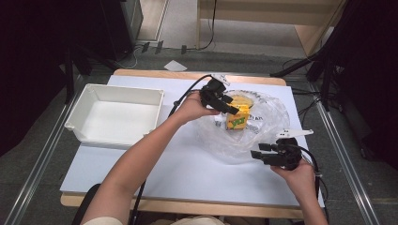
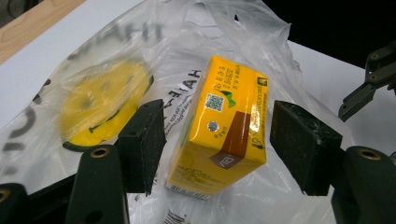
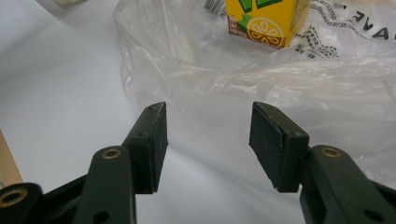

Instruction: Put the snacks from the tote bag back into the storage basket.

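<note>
A yellow juice carton point(image 1: 237, 118) sits among the folds of a clear plastic bag point(image 1: 263, 124) at the table's centre right. My left gripper point(image 1: 232, 108) hovers at the carton from the far left. In the left gripper view the carton point(image 2: 219, 126) lies tilted between the open jaws, with a gap on each side. My right gripper point(image 1: 258, 151) is at the bag's near edge, pointing left. In the right gripper view its jaws point(image 3: 208, 140) stand open over bare table, with the bag's crumpled rim point(image 3: 261, 79) just ahead and the carton point(image 3: 261, 21) beyond it.
An empty white tray point(image 1: 82, 105) stands at the table's left. The bag carries a yellow round print point(image 2: 102, 105) and black lettering. Cables trail from both grippers. The white table top point(image 1: 164, 164) ends in wooden edges; dark stands flank it.
</note>
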Demonstrator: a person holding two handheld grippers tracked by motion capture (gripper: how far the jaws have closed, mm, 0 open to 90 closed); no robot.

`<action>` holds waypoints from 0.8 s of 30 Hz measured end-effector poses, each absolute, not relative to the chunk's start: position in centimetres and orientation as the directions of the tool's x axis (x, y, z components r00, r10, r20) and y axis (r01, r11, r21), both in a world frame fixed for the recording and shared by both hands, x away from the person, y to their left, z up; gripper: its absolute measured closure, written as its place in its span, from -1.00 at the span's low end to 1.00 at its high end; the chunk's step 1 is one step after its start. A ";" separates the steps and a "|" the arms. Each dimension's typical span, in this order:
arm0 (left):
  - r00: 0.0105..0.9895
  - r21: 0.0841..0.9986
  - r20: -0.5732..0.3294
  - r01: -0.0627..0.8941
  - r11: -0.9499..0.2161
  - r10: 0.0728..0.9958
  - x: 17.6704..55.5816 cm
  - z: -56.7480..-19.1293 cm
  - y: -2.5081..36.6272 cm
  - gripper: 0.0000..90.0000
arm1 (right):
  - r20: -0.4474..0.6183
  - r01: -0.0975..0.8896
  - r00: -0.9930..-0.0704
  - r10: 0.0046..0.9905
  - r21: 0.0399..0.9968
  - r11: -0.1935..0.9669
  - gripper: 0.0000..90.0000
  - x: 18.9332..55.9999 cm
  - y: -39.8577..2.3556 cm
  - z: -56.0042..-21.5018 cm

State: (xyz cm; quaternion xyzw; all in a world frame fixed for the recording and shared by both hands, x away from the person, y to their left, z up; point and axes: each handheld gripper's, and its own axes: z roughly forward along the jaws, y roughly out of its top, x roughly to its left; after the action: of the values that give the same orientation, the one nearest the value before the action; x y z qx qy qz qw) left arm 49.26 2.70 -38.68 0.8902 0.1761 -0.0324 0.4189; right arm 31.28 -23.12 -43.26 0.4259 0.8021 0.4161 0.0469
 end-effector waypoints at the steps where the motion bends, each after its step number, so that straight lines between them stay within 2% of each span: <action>1: 0.936 0.735 -0.208 0.341 -0.587 0.284 49.3 -38.8 2.6 -0.20 | 0.279 0.643 -0.633 0.722 0.708 0.291 0.06 31.3 -23.1 -43.3; 15: 0.940 0.691 -0.221 0.340 -0.638 0.261 49.4 -41.3 0.8 -0.21 | 0.287 0.642 -0.637 0.716 0.712 0.285 0.06 30.8 -23.1 -43.4; 20: 0.935 0.703 -0.239 0.352 -0.618 0.261 49.4 -41.4 0.6 -0.09 | 0.292 0.643 -0.640 0.711 0.709 0.289 0.06 30.9 -22.9 -43.6; 24: 0.945 0.705 -0.202 0.323 -0.631 0.258 49.3 -41.3 0.4 -0.03 | 0.293 0.645 -0.640 0.710 0.707 0.289 0.06 30.9 -22.9 -43.7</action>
State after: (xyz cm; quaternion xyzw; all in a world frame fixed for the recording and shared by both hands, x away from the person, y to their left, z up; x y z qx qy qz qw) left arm 49.26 0.42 -41.29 0.9022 0.1612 -0.0407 0.3980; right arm 30.93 -22.85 -43.71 0.4227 0.8018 0.4206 0.0388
